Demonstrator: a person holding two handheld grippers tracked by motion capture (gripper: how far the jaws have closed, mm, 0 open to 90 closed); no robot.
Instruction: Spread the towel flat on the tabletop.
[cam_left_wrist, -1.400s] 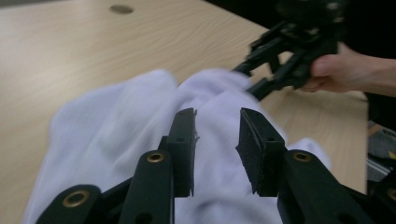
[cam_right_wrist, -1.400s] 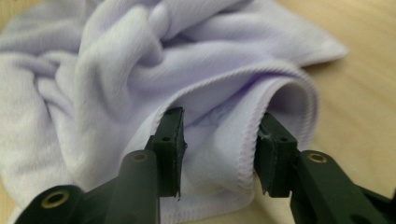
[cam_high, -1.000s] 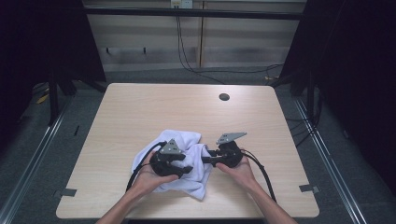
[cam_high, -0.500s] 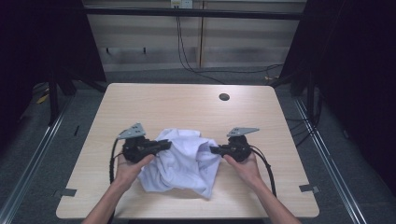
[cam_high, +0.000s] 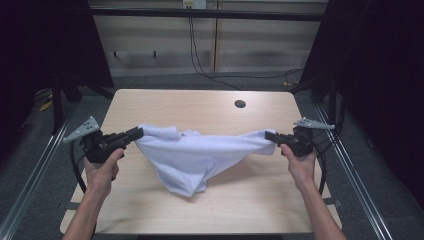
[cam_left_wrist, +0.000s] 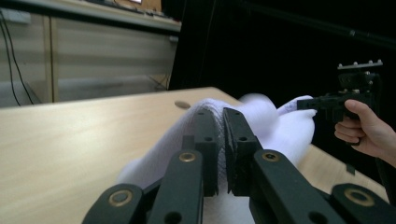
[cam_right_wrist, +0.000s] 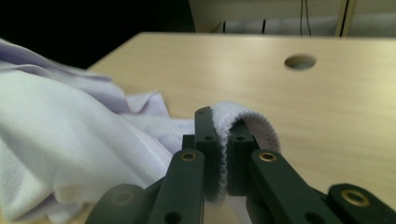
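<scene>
A white cloth (cam_high: 200, 155) hangs stretched between my two grippers above the wooden table (cam_high: 165, 102), its middle sagging down to the tabletop. At the left, my left gripper (cam_high: 137, 132) is shut on one end of the cloth; its jaws have just been closing, with the fabric between them. The left gripper view has the left gripper (cam_left_wrist: 219, 114) pinching the cloth (cam_left_wrist: 280, 130), and the right gripper (cam_left_wrist: 303, 103) far off in a hand. My right gripper (cam_high: 270, 136) is shut on the other end. Its own view has the right gripper (cam_right_wrist: 222, 119) clamped on a folded hem, the cloth (cam_right_wrist: 60, 140) billowing to the left.
A round hole (cam_high: 240, 104) sits in the tabletop near the far right. Metal frame rails (cam_high: 350, 165) run along both sides of the table. Cables (cam_high: 200, 60) hang on the wall behind.
Both hands have moved apart and upward. The cloth, a heap between the grippers a second ago, is now pulled out into a span between them and partly lifted.
</scene>
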